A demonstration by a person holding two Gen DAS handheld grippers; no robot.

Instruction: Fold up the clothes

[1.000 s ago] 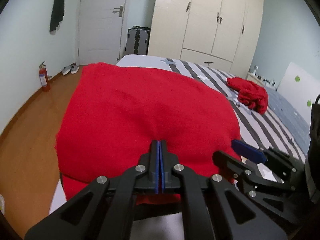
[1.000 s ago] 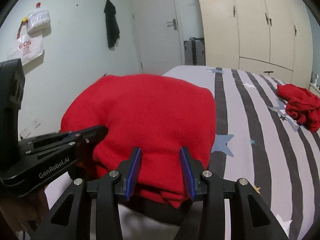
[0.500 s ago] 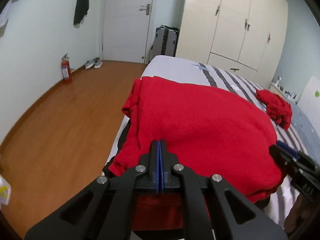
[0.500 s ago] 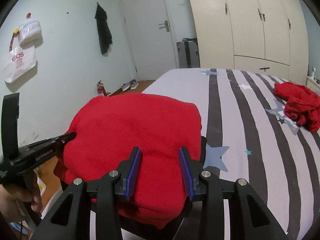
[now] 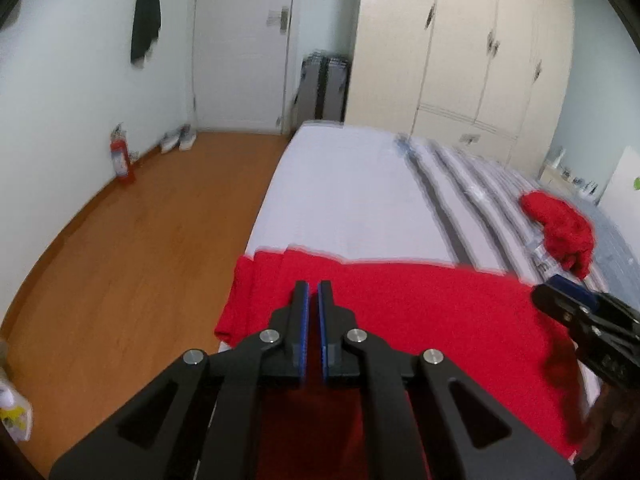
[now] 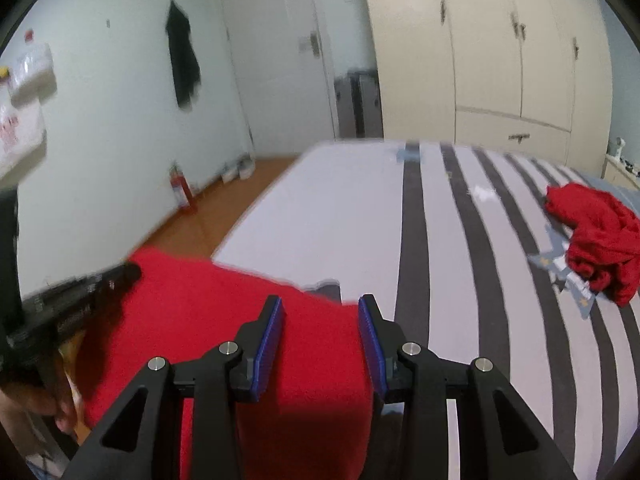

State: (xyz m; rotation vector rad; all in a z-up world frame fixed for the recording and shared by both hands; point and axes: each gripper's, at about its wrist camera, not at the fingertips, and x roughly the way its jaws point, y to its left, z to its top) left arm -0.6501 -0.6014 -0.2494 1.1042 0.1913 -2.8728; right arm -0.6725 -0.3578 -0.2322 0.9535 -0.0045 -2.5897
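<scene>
A: Item: red garment [image 5: 420,312], near edge of bed [image 5: 340,200]; soft, light, floppy. Hold where?

B: Hem corners. Left gripper [image 5: 313,304] fingers barely apart; right gripper [image 6: 320,320] fingers wide, astride cloth.

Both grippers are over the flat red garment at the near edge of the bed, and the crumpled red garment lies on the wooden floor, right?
Not quite. The crumpled red garment lies on the striped bed, not the floor, as the right wrist view shows. Both grippers, left and right, are over the flat red garment.
</scene>
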